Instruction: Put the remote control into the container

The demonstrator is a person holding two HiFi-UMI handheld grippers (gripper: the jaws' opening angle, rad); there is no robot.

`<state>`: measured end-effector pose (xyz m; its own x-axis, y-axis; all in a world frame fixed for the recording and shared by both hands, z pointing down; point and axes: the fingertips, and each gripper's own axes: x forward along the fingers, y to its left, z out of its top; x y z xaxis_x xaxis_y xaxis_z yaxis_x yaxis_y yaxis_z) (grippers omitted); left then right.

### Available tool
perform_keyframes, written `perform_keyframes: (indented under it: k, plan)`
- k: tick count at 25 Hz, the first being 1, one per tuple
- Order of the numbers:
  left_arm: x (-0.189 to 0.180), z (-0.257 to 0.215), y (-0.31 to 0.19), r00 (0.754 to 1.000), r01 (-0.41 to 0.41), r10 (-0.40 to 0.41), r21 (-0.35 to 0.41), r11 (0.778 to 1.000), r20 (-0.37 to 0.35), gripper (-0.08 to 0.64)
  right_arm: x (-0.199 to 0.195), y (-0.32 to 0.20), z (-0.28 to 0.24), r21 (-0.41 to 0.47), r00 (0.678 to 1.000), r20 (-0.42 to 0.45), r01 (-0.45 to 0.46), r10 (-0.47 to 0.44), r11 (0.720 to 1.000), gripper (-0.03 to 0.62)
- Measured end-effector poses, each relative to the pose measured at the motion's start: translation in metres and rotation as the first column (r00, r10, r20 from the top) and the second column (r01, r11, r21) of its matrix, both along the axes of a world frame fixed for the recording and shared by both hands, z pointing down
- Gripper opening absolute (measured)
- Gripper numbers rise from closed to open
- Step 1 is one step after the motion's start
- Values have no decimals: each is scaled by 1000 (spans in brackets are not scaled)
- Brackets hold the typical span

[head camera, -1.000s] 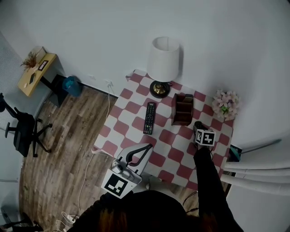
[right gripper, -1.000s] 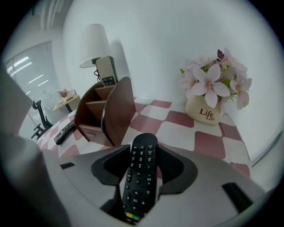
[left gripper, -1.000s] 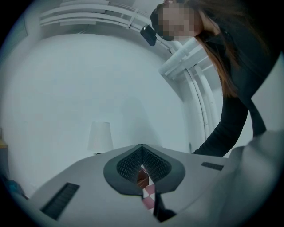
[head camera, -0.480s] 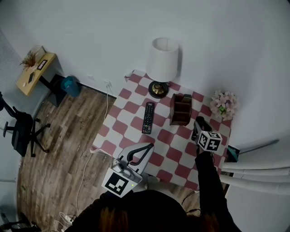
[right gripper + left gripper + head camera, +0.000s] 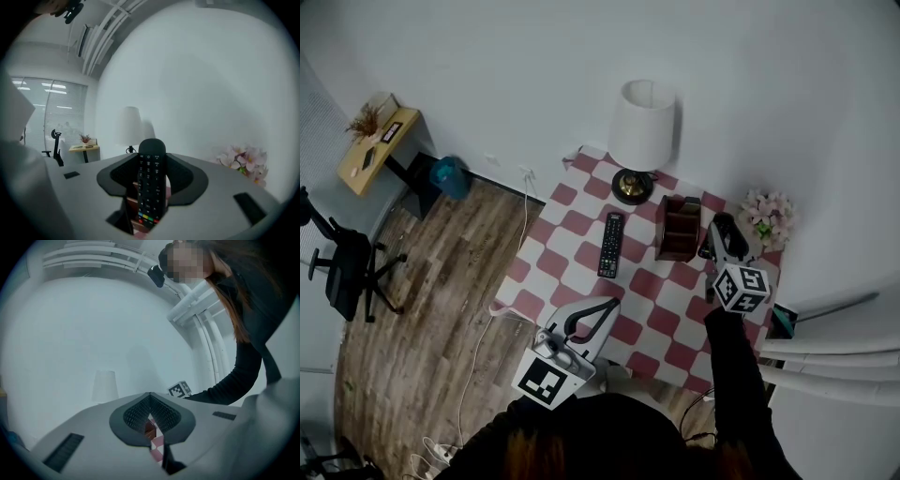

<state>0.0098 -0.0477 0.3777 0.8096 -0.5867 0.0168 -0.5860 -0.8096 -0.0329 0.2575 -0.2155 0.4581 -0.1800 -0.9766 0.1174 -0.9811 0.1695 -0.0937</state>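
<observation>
A white-shaded lamp [image 5: 641, 127] is seated at the far edge of the red-and-white checked counter [image 5: 581, 223]. Pink flowers [image 5: 768, 215] are placed at its far right corner. An office chair [image 5: 345, 267] and a blue bin [image 5: 448, 176] are located on the wooden floor [image 5: 422, 309].

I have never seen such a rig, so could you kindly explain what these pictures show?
A person holds a two-jaw gripper in each hand. One picture comes from a camera on the person's head, looking down. The other two come from cameras riding on the grippers, each looking along its own jaws. On the checked table stand a lamp, a wooden container and flowers. A loose remote lies flat to the left of the container. The left gripper is shut and empty. The right gripper grips a remote, raised near the container.
</observation>
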Motion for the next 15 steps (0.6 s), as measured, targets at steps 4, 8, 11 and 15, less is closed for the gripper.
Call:
perform_keyframes:
  k: [4, 8, 11, 15]
  plan:
    - [-7, -1, -1, 1000, 13, -13, 6, 1000, 2, 2, -17, -12, -25, 116, 1000, 13, 26, -27, 993, 191]
    - [-13, 2, -2, 1000, 27, -27, 1, 1000, 15, 2, -35, -27, -36, 207, 998, -16, 69, -67, 976, 190]
    - [-19, 4, -3, 999, 46, -46, -11, 999, 10, 2, -47, -39, -32, 230, 996, -20, 89, -87, 969, 191]
    - [-26, 6, -5, 998, 64, -64, -16, 998, 17, 2, -55, -53, -15, 217, 996, -30, 90, -86, 972, 192]
